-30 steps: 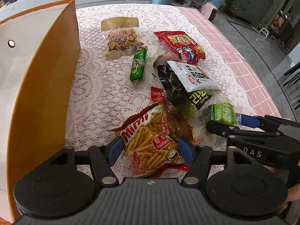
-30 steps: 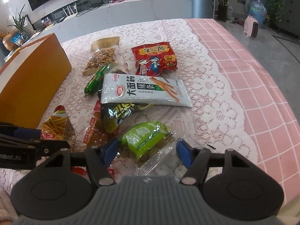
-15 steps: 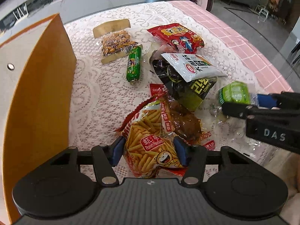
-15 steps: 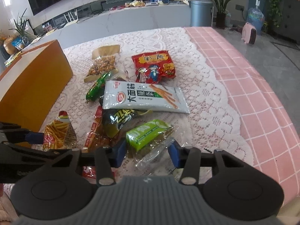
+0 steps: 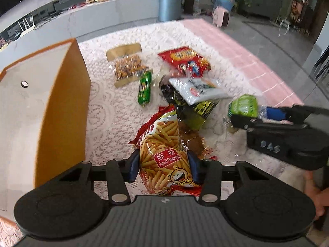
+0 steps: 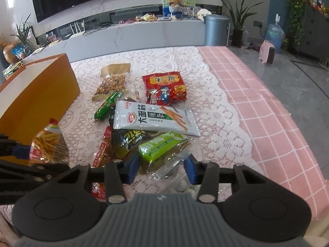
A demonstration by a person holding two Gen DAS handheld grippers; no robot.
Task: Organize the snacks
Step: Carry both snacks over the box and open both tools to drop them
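Note:
My left gripper [image 5: 163, 168] is closing, and its blue pads press both sides of an orange bag of prawn sticks [image 5: 164, 142], which stands tilted up off the lace cloth. The same bag [image 6: 48, 144] shows at the left of the right wrist view. My right gripper [image 6: 161, 167] is shut on a green snack pack in a clear wrapper [image 6: 160, 146]. In the left wrist view that green pack [image 5: 244, 105] sticks out of the right gripper [image 5: 267, 117], a little above the cloth. An open orange box [image 5: 67, 103] stands to the left.
On the lace cloth lie a long white pack [image 6: 154, 117], a red bag [image 6: 164, 86], a green sausage [image 6: 107, 107], a nut pack [image 6: 112, 84], a black-yellow pack [image 6: 127, 142] and a red-brown pack [image 6: 102, 150]. The pink checked table edge [image 6: 287, 123] runs along the right.
Both grippers' jaws narrowed onto their packs. The left one rose with the prawn stick bag, which tipped upright. The green pack came up slightly with the right gripper.

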